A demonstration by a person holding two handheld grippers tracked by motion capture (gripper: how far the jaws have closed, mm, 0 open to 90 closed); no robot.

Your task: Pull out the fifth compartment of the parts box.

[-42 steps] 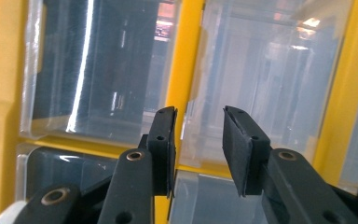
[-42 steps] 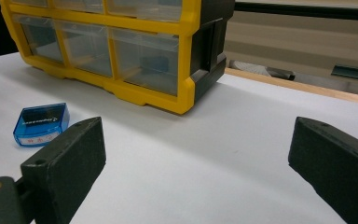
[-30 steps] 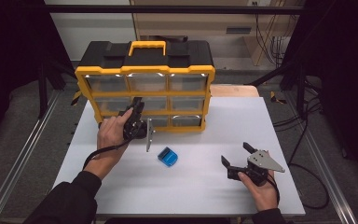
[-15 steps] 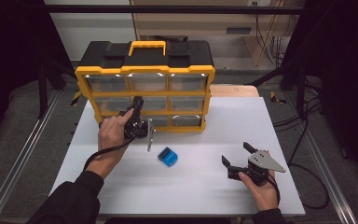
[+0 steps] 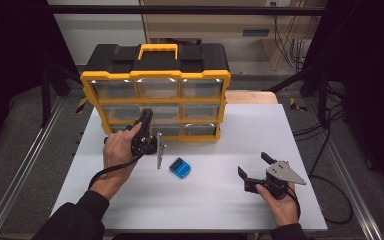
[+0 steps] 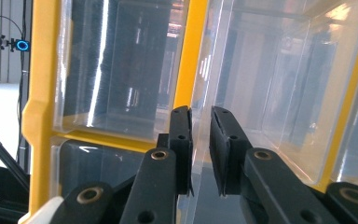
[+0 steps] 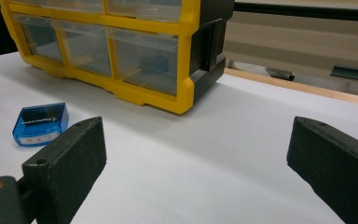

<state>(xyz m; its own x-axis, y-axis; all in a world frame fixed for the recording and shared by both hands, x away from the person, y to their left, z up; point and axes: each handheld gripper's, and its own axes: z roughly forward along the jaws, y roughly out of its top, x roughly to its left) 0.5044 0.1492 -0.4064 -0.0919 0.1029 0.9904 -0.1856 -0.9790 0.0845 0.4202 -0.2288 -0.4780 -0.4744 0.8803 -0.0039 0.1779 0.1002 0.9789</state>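
Observation:
A yellow and black drawer organiser (image 5: 155, 75) stands at the back of the white table (image 5: 240, 135), with clear plastic drawers in three rows. My left gripper (image 5: 146, 117) is pressed against its middle column. In the left gripper view its jaws (image 6: 200, 149) stand nearly together, with the thin clear edge of a drawer (image 6: 261, 93) pinched between them beside the yellow frame (image 6: 186, 56). A small blue box (image 5: 179, 168) lies flat in front of the organiser. My right gripper (image 5: 253, 164) rests low on the table at the right, wide open and holding nothing.
In the right gripper view the blue box (image 7: 41, 123) lies left of the open jaws, and the organiser's right corner (image 7: 186, 70) stands beyond it. A wooden board (image 5: 252, 97) sits behind the table. Metal rails run along both sides.
My left gripper has shifted very slightly toward the person while staying at the middle drawers. The right gripper and the blue box have not moved.

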